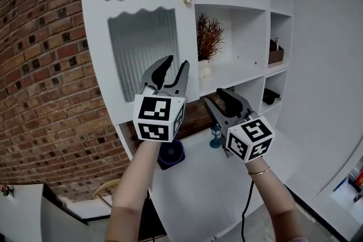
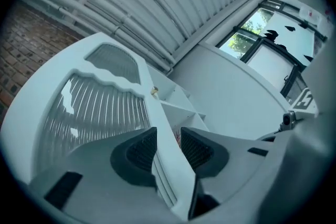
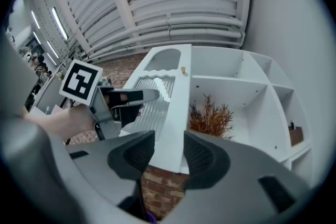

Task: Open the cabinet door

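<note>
I saw left gripper [image 1: 176,62] open, gripping nothing, before cabinet door [image 1: 142,48]; right gripper [image 1: 215,96] at its 4 o'clock, also open; knob [image 1: 187,0] at 12 o'clock

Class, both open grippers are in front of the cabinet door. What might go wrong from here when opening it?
1. The brass knob is small and sits above the left gripper; the open jaws may slip off it.
2. The left gripper points toward the door's ribbed glass panel and may knock it.
3. The dried plant stands on the shelf beside the door; the right gripper may brush it.
</note>
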A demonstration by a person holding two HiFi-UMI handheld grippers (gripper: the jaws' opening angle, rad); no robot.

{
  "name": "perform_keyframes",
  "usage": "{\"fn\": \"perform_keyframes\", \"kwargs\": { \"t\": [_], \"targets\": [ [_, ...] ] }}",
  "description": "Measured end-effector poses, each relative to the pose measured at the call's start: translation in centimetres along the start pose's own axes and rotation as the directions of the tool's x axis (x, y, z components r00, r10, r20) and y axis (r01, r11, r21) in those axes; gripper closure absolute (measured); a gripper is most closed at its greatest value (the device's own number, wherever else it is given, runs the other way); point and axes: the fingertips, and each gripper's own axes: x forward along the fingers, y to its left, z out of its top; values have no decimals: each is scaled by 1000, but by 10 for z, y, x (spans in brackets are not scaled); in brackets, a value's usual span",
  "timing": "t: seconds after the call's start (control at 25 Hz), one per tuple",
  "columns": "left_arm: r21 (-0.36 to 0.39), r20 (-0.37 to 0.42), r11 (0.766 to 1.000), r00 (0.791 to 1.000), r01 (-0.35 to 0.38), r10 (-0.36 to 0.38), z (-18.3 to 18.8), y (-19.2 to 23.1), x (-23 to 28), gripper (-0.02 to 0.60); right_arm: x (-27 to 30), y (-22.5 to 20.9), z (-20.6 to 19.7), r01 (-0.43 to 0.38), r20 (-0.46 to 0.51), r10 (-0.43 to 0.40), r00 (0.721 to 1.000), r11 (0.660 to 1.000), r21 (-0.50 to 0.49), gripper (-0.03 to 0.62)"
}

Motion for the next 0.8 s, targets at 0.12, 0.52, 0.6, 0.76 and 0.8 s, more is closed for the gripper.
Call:
{"fn": "perform_keyframes", "kwargs": {
  "t": [0.12,0.52,0.6,0.76,0.8],
  "targets": [
    [60,17,998,999,-30,29,22,9,23,448,14,-3,5,-24,16,24,1000,1000,7,431],
    [265,31,957,993,-114,110,70,25,84,434,48,-15,18,-53,44,53,998,999,-6,431],
    [308,19,943,992,-125,125,75,27,96,431,52,-19,20,-56,45,57,997,998,-14,431],
    [367,12,918,988,-150,157,84,29,112,430,57,-25,23,-64,53,66,996,998,-25,431],
    [381,11,911,986,-156,164,86,29,116,430,58,-27,23,-67,58,68,996,997,-24,431]
  ]
}}
